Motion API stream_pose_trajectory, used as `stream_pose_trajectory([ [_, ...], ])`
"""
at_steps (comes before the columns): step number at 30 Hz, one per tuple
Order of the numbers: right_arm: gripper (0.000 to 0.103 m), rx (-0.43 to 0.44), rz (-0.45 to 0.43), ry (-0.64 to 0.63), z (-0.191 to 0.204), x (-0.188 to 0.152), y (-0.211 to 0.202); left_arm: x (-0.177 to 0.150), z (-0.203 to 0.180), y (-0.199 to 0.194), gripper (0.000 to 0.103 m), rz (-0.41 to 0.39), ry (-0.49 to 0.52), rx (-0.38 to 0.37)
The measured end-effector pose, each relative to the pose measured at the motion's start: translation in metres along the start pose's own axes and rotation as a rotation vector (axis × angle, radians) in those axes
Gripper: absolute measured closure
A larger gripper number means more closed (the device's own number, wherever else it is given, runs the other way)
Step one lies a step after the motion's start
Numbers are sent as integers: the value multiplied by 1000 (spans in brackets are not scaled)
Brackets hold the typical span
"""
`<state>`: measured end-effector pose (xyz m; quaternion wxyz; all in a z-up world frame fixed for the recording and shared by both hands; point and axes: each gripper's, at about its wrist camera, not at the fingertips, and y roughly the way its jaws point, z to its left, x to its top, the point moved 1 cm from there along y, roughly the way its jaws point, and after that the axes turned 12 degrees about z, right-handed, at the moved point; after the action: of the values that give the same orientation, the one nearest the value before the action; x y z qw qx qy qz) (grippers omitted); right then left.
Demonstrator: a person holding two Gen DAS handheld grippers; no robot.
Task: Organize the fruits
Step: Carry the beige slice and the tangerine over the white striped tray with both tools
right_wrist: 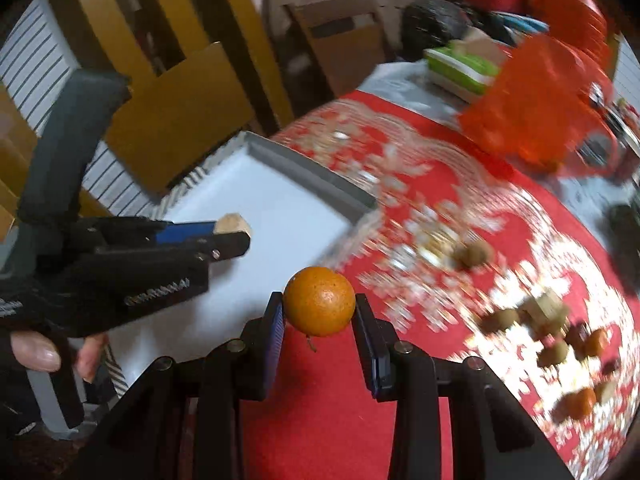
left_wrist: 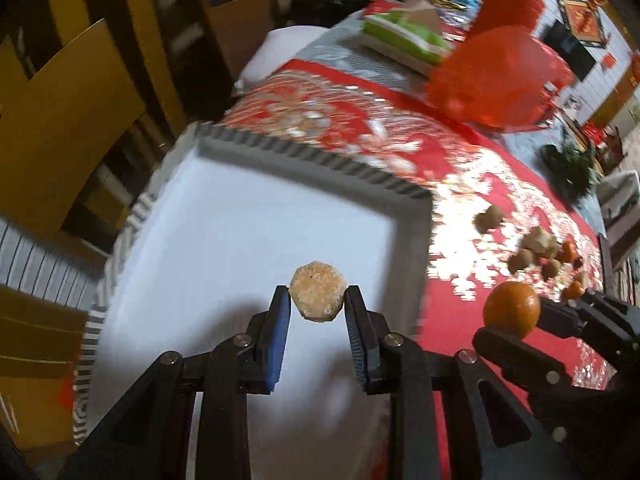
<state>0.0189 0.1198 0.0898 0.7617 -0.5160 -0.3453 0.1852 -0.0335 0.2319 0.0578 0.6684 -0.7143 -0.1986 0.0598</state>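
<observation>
My left gripper (left_wrist: 317, 297) is shut on a pale tan cut fruit piece (left_wrist: 317, 297) and holds it above the white tray (left_wrist: 224, 216) with a grey ribbed rim. It also shows in the right wrist view (right_wrist: 234, 236) at the left, over the tray (right_wrist: 280, 200). My right gripper (right_wrist: 319, 306) is shut on a small orange (right_wrist: 319, 301) above the red tablecloth, just right of the tray. That orange (left_wrist: 511, 310) shows in the left wrist view at the right. Several small brown and orange fruits (right_wrist: 544, 320) lie loose on the cloth at the right.
A red and gold patterned tablecloth (right_wrist: 420, 184) covers the table. Red mesh bags (left_wrist: 500, 76) and a green and white box (left_wrist: 404, 36) stand at the far end. Wooden chairs (right_wrist: 176, 108) stand beyond the tray's left side.
</observation>
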Motion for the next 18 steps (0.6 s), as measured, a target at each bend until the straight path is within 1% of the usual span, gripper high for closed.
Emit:
stream_pose_trajectory([
  [5, 66, 30, 29, -65, 31, 18, 23, -3, 35, 7, 76, 21, -47, 25],
  [9, 66, 42, 86, -99, 48, 24, 50, -7, 58, 16, 76, 48, -75, 36],
  [14, 66, 42, 153, -115, 58, 18, 76, -10, 71, 23, 76, 73, -90, 35],
  [18, 66, 46, 183, -124, 66, 14, 83, -12, 75, 30, 76, 89, -91, 32],
])
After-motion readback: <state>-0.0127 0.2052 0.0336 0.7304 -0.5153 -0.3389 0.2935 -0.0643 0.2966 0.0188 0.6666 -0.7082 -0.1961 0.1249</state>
